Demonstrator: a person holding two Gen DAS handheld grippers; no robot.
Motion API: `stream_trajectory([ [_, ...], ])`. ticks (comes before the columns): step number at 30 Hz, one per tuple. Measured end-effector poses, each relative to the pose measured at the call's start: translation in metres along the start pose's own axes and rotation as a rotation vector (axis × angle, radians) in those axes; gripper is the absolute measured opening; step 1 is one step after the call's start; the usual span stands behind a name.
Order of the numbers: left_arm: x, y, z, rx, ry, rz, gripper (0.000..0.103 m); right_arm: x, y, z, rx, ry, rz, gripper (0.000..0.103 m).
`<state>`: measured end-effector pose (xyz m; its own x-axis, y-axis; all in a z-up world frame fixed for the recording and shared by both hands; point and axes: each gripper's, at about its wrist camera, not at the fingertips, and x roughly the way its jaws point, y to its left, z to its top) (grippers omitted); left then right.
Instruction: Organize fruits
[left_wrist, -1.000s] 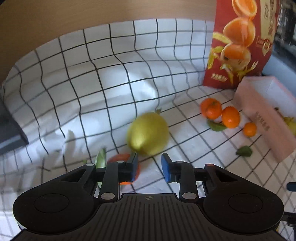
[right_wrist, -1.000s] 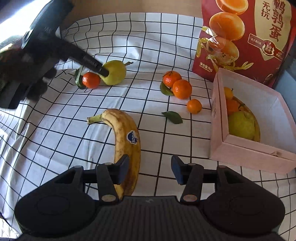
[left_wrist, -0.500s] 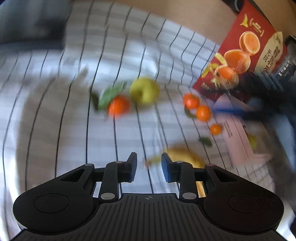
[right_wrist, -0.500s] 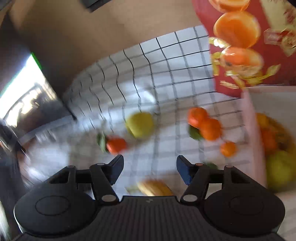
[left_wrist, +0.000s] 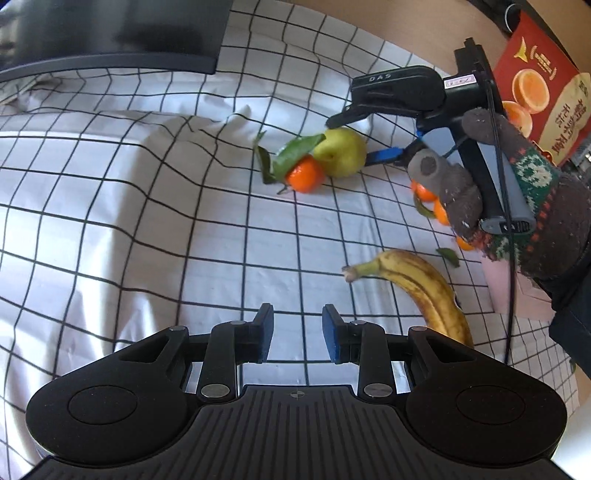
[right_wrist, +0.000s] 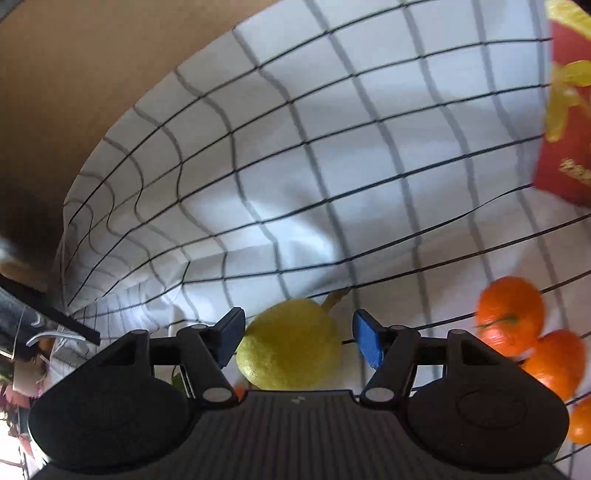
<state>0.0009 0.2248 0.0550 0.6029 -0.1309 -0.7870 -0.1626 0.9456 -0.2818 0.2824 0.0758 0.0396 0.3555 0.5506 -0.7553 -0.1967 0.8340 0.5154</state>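
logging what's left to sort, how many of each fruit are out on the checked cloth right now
pear: 1
banana: 1
tangerines: 4
total: 6

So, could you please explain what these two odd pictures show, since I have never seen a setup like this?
A person holds a two-finger gripper in each hand, each carrying a wide-angle camera that looks along its fingers. In the left camera's picture, the left gripper hangs open and empty over a checked cloth. On the cloth lie a banana, a leafy tangerine and a yellow-green pear. The gloved hand holds the right gripper, open around the pear. The other picture comes from that gripper: the pear sits between open fingers, not yet gripped.
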Motion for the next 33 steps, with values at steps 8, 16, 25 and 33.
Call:
stream_trajectory([
  [8,-0.003,-0.009,0.0,0.033,-0.01,-0.025,0.032,0.008,0.026,-0.022,-0.168,0.058,-0.025,0.062],
  [16,-0.002,-0.01,-0.001,0.057,-0.007,-0.048,0.032,-0.038,0.031,-0.059,-0.382,0.014,-0.1,0.062],
  [25,-0.005,0.036,-0.017,-0.007,0.005,0.019,0.032,-0.102,0.044,-0.142,-0.57,-0.024,-0.069,0.062],
  [33,-0.024,0.062,-0.02,-0.041,-0.075,-0.029,0.032,-0.082,0.064,-0.22,-0.71,-0.084,-0.12,0.062],
])
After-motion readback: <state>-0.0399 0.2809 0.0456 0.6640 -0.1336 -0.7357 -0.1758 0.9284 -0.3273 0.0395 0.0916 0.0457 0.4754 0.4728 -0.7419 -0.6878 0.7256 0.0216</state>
